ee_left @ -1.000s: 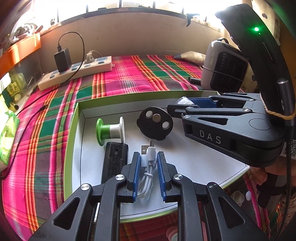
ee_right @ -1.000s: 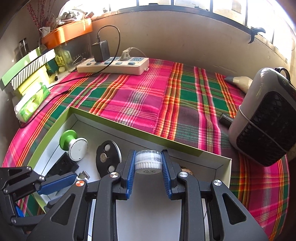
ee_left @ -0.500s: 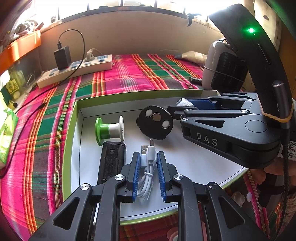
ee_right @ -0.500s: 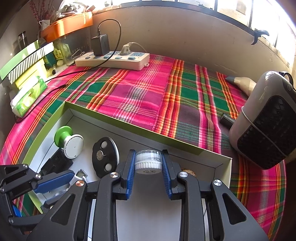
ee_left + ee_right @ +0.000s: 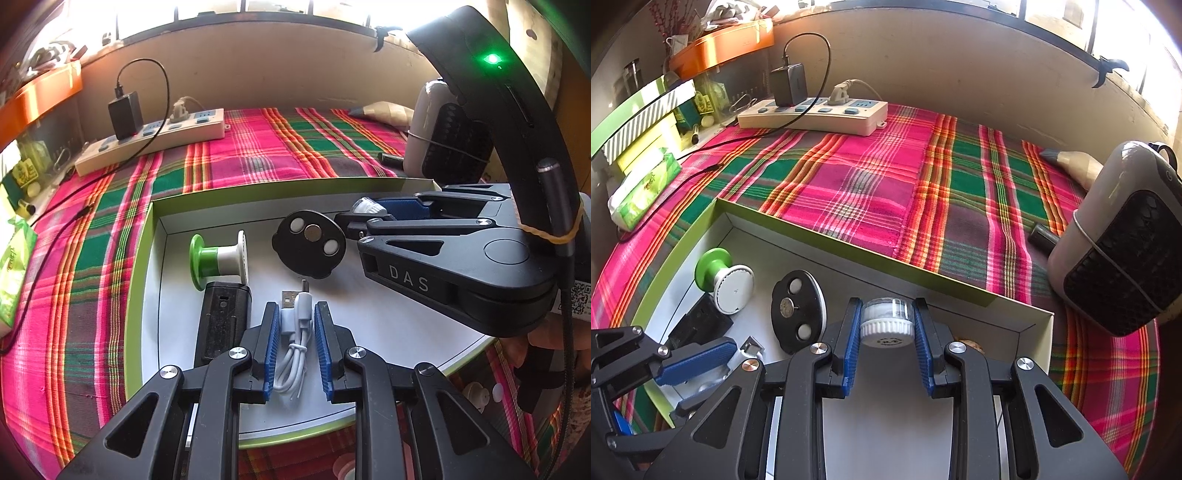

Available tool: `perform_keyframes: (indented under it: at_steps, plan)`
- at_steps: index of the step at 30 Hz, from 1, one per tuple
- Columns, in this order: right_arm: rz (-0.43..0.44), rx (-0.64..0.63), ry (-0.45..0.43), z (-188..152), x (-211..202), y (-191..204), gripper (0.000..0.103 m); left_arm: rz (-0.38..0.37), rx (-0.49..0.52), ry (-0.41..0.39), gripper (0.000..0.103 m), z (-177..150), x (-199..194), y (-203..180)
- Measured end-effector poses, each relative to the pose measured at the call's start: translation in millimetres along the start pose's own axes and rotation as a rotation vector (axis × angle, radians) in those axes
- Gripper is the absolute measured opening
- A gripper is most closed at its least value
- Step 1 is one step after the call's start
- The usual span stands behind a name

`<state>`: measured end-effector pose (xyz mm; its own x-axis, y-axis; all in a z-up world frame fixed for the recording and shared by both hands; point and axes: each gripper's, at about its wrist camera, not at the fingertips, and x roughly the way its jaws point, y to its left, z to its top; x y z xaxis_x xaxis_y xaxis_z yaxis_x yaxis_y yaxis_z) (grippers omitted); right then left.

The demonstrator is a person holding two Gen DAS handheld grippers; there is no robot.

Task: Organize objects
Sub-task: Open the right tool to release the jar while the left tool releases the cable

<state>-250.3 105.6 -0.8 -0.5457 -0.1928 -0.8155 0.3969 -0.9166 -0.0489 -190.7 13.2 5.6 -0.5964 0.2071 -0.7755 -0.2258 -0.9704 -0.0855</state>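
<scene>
Now both of my grippers hold something over the green box [image 5: 142, 251].

My left gripper [image 5: 295, 314] squeezes a bundled white cable [image 5: 293, 343] between its blue pads [image 5: 269, 347], low over the white floor of the box. My right gripper [image 5: 886, 323] grips a little clear jar [image 5: 886, 321] with a white lid, near the far wall of the box. Inside the box lie a green and white spool [image 5: 218, 254] on its side, a black round disc [image 5: 310, 247] with three spots beside it, and a black block [image 5: 223, 321] touching the spool. The box sits on a pink and green checked cloth [image 5: 871, 177]. A white power strip [image 5: 816, 114] and a small gray heater [image 5: 1123, 243] stand on the cloth, away from the box.
</scene>
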Motion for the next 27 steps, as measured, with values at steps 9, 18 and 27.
perform_keyframes:
  at_steps: [9,18,27]
  plan:
    - [-0.010,0.018,-0.010,-1,-3,-1,0.029,0.008,0.000,0.004,0.029,0,0,-1]
    - [0.006,0.045,-0.034,-3,-11,-3,0.047,0.020,0.000,-0.009,0.032,-1,-8,-3]
    - [-0.004,0.051,-0.057,-6,-22,0,0.048,0.026,0.001,-0.022,0.033,-4,-20,-6]
